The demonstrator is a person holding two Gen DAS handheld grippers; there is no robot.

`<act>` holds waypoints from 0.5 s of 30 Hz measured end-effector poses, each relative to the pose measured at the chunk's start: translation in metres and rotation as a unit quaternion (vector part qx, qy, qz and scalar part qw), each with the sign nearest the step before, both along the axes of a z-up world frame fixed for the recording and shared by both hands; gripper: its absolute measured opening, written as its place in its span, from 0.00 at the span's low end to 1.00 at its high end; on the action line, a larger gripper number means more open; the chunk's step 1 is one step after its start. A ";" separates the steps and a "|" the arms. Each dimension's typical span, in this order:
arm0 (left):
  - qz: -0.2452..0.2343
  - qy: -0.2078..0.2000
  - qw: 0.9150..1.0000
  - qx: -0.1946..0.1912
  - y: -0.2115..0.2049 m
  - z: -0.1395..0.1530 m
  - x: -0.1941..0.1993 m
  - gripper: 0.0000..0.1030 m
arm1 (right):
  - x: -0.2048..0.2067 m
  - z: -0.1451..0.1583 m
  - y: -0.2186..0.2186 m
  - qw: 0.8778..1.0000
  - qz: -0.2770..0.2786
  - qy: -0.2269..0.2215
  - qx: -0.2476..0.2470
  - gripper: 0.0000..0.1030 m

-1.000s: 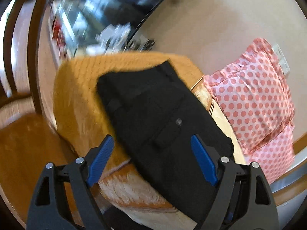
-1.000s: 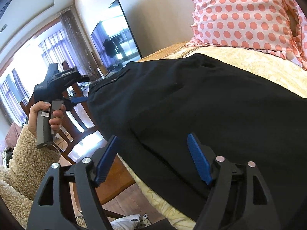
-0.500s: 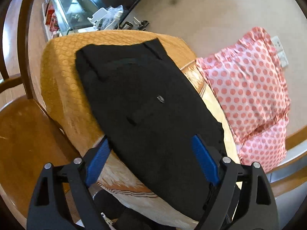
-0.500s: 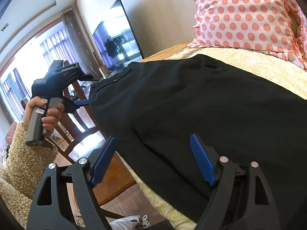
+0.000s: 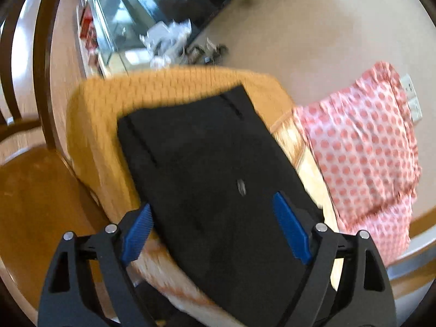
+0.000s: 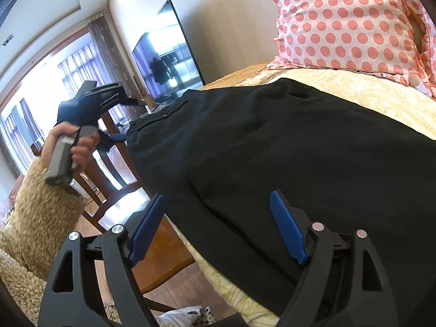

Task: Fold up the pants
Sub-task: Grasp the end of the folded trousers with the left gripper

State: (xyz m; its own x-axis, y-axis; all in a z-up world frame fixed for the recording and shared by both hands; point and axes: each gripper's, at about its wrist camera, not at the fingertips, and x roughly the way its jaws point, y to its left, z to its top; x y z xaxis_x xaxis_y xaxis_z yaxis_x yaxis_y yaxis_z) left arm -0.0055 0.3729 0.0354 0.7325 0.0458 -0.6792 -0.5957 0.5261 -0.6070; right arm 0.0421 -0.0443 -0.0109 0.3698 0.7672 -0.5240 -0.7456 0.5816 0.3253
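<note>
Black pants (image 5: 212, 179) lie flat on a yellow patterned cover (image 5: 103, 125), waistband at the far end. They also fill the right wrist view (image 6: 299, 147). My left gripper (image 5: 215, 231) is open and empty, above the pants' near part. It shows in the right wrist view (image 6: 109, 136) held in a hand at the pants' far left edge. My right gripper (image 6: 218, 229) is open and empty, over the pants' near edge.
A pink polka-dot pillow (image 5: 365, 158) lies right of the pants, at the back in the right wrist view (image 6: 348, 21). A wooden chair (image 5: 32, 179) stands left of the bed. A television (image 6: 166, 60) and a glass cabinet (image 5: 130, 27) stand beyond.
The left gripper has swung about above the pants, first drawing back, now lower and closer with motion blur. The right gripper has barely moved. Both stayed open.
</note>
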 end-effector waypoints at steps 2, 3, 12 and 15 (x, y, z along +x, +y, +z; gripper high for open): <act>0.006 0.008 1.000 -0.011 0.009 -0.005 0.007 0.77 | -0.001 0.000 0.001 1.000 0.000 -0.003 -0.002 0.79; 0.009 0.009 1.000 -0.015 0.011 -0.008 0.010 0.76 | -0.001 0.000 0.001 1.000 0.001 -0.003 -0.002 0.79; 0.000 -0.023 0.990 0.140 -0.030 0.035 0.006 0.02 | -0.009 0.012 -0.036 0.999 -0.022 0.002 0.026 0.79; -0.058 -0.059 0.974 0.209 -0.082 0.073 0.019 0.02 | -0.011 0.020 -0.059 0.998 -0.043 -0.008 0.044 0.79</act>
State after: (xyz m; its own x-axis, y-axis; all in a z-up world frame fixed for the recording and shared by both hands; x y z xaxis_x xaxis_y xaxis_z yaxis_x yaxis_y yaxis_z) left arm 0.0134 0.2906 0.1084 0.8211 0.2121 -0.5299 -0.4564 0.8015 -0.3864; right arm 0.0310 -0.1035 0.0089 0.4438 0.7749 -0.4501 -0.7000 0.6133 0.3658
